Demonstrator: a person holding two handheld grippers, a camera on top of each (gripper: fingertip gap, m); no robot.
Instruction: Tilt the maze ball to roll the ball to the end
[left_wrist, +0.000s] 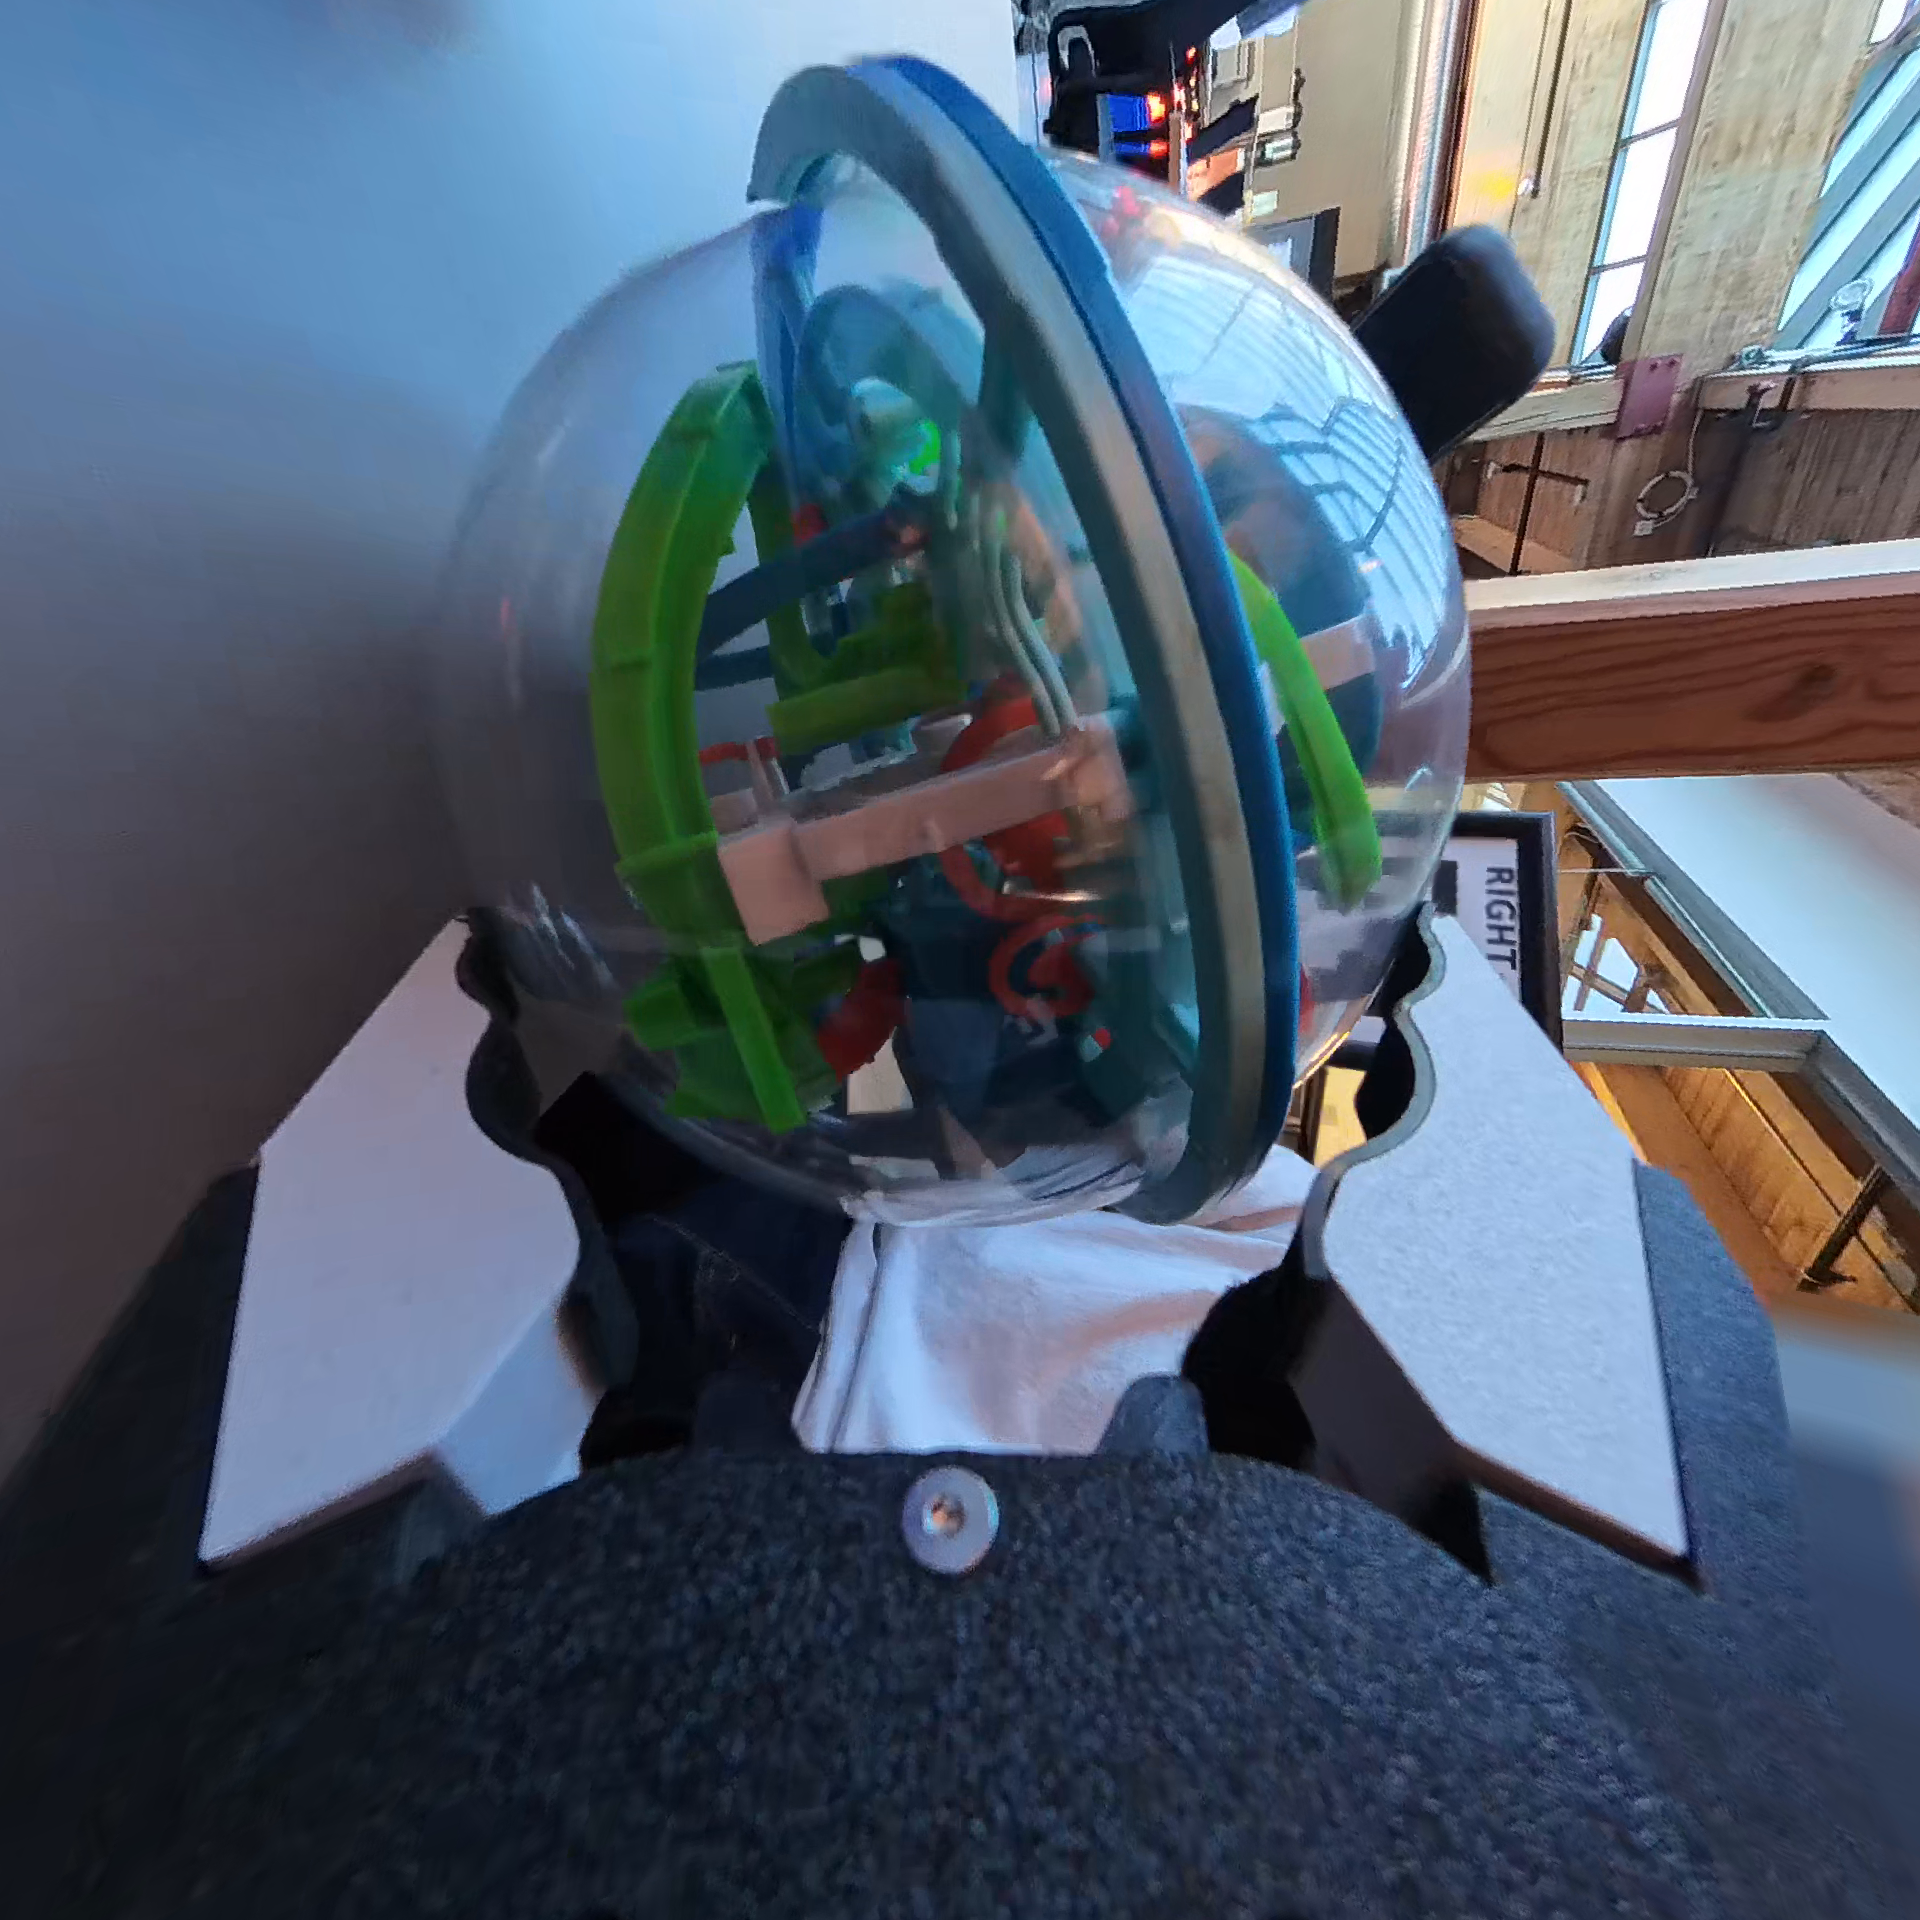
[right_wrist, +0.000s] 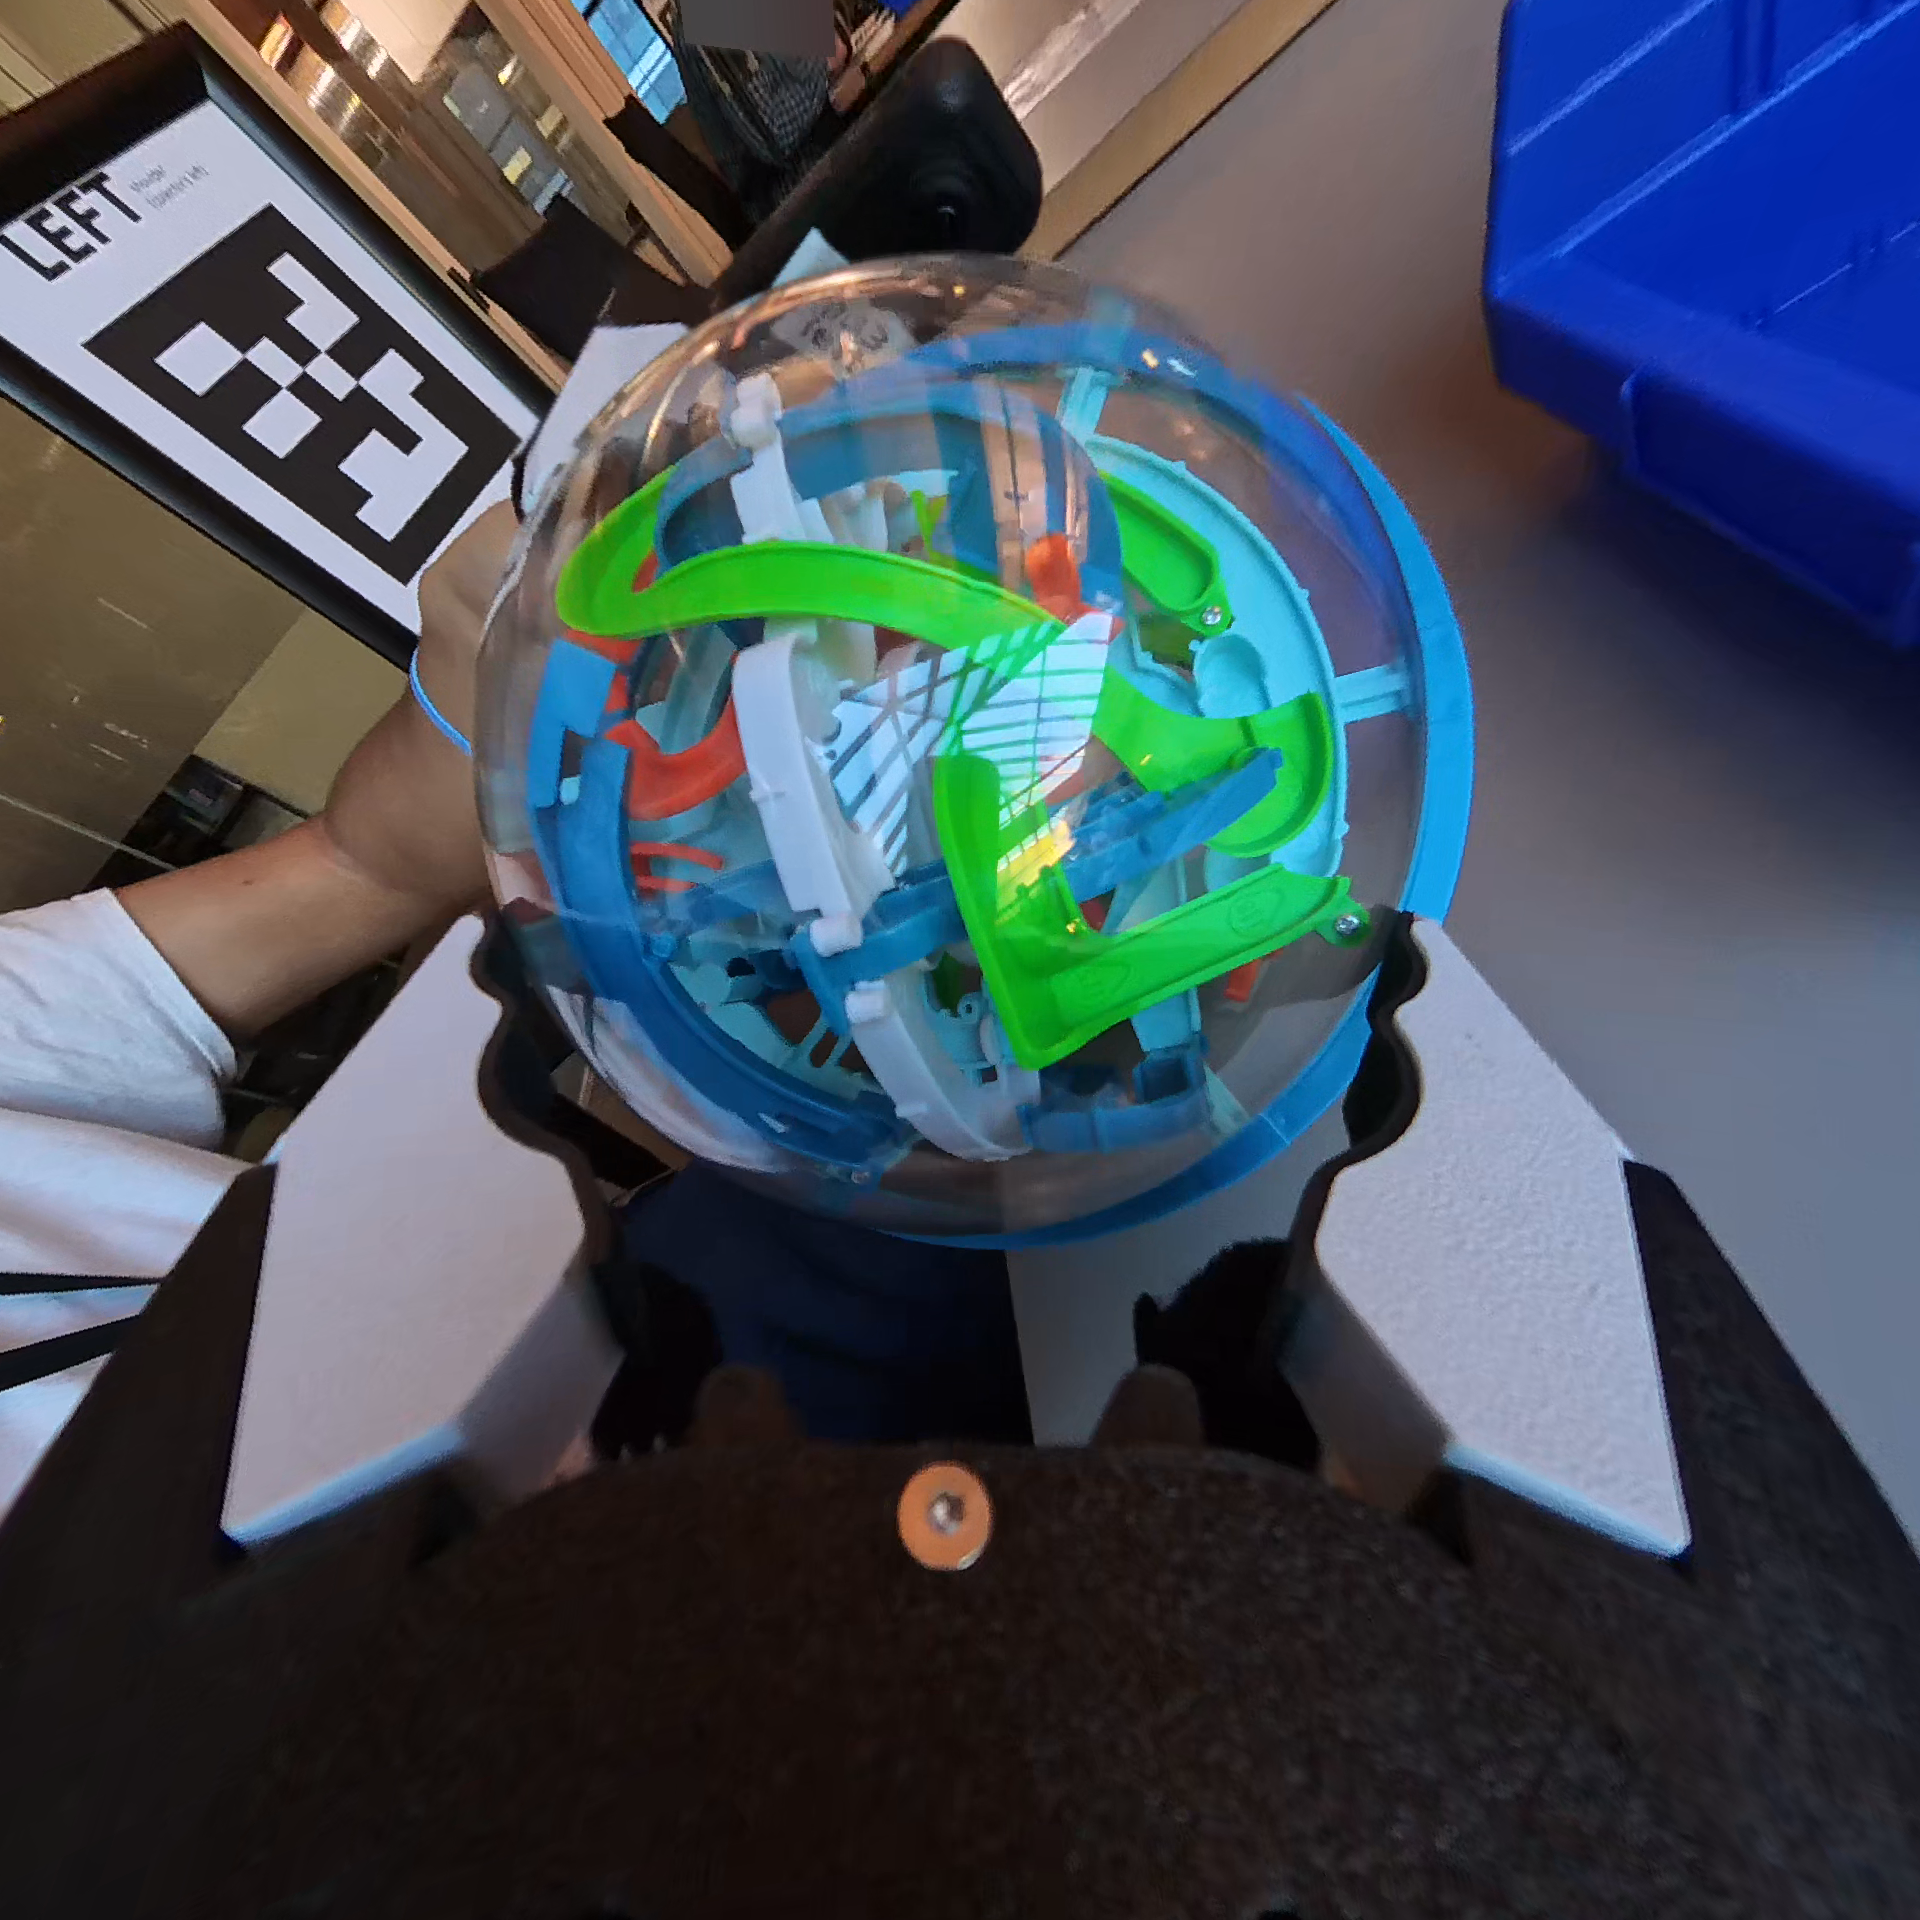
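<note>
A clear maze ball (left_wrist: 951, 665) with green, blue, red and white tracks sits between both tongs. The left gripper (left_wrist: 940, 966) spreads wide, its fingers (left_wrist: 520, 1039) against the ball's lower sides. The right gripper (right_wrist: 940, 966) cradles it likewise. A blue bin (right_wrist: 1714, 312) lies far right.

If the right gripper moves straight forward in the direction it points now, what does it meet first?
The maze ball. The right gripper already has its fingers on either side of the clear sphere, so almost no free path remains. Beyond the sphere is probably the left gripper, but depth is unclear.
</note>
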